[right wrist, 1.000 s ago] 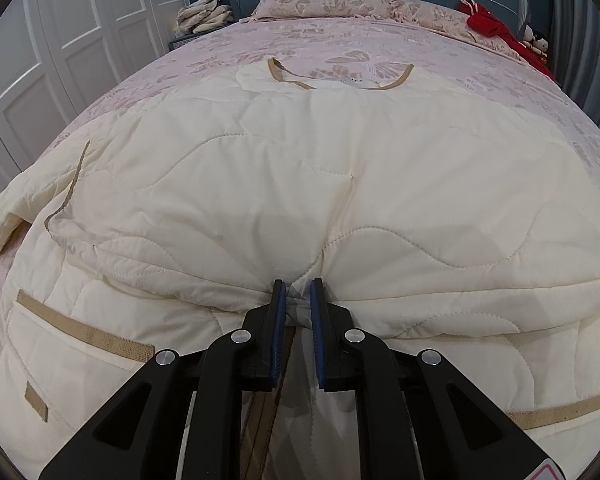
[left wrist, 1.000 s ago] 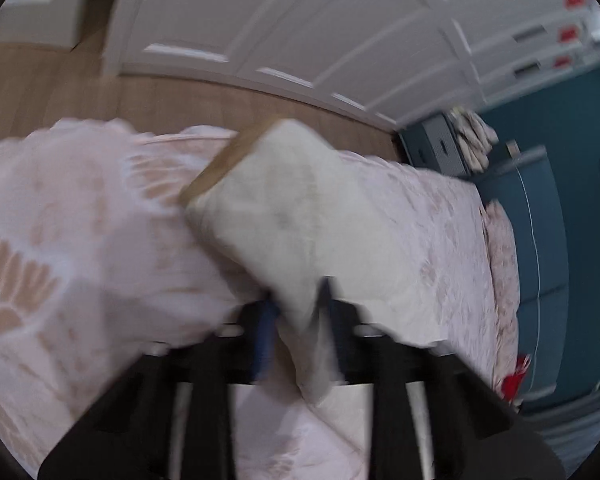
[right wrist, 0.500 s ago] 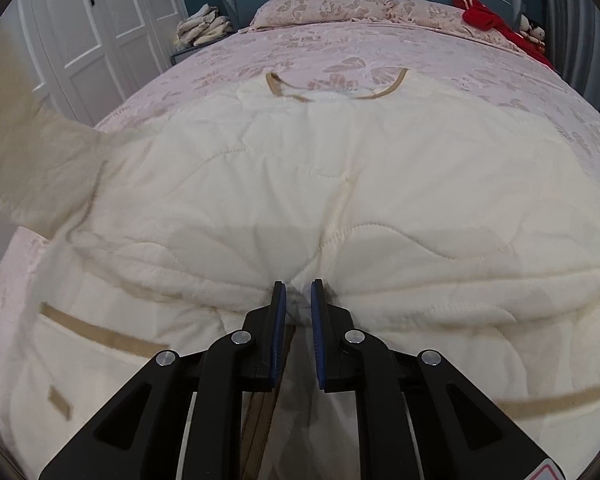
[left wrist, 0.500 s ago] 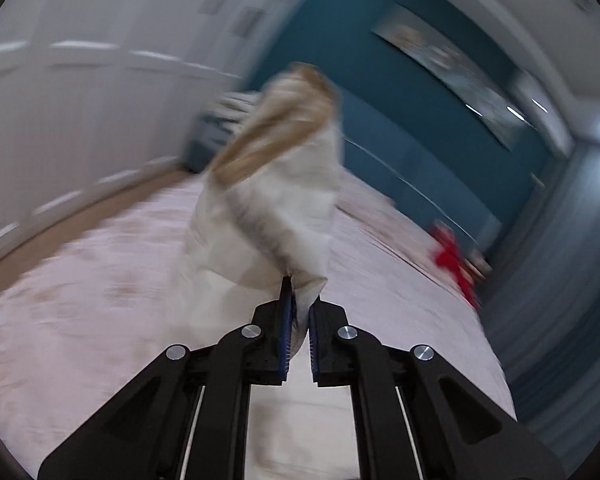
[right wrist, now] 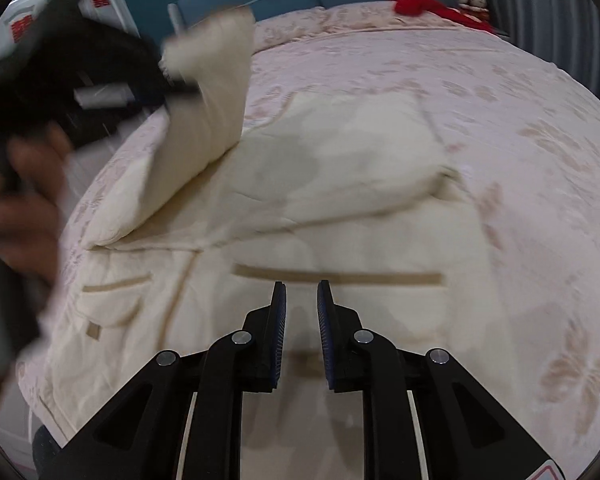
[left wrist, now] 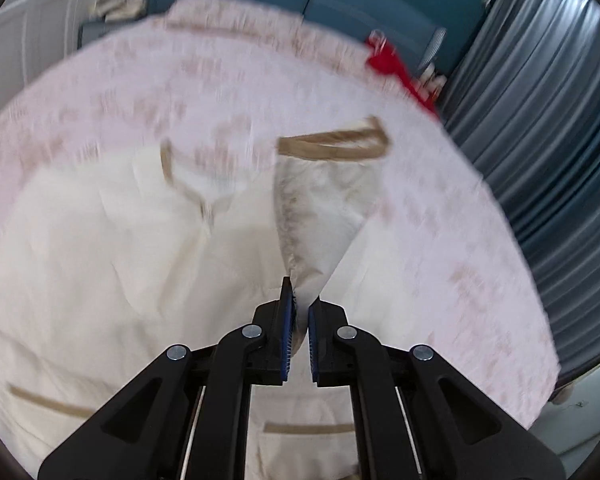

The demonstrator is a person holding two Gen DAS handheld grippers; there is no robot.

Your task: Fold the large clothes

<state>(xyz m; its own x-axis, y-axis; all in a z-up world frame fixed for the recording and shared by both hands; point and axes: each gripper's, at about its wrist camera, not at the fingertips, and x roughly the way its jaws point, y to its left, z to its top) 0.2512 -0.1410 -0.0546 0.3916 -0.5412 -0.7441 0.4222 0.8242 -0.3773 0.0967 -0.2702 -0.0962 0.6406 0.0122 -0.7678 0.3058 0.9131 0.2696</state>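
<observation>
Left wrist view shows the left gripper point(left wrist: 299, 308) clenched on the sleeve point(left wrist: 324, 208) of a cream quilted jacket point(left wrist: 112, 264), the cloth pinched between its blue pads. The sleeve is lifted off the bed, its tan cuff point(left wrist: 336, 144) hanging open at the far end. The picture is blurred by motion. The rest of the jacket lies spread on the pink patterned bedspread point(left wrist: 452, 240), with a tan pocket trim point(left wrist: 304, 426) near the gripper. A red cloth point(left wrist: 396, 68) lies at the far right of the bed, near the grey curtain point(left wrist: 552, 128).

Right wrist view shows the right gripper point(right wrist: 301, 308) released, its jaws apart and holding nothing, hovering just above the jacket's lower front beside a tan pocket strip point(right wrist: 336, 276). At upper left, the raised sleeve point(right wrist: 208, 92) hangs from the blurred left gripper point(right wrist: 172, 76), held in the person's hand point(right wrist: 24, 200).
</observation>
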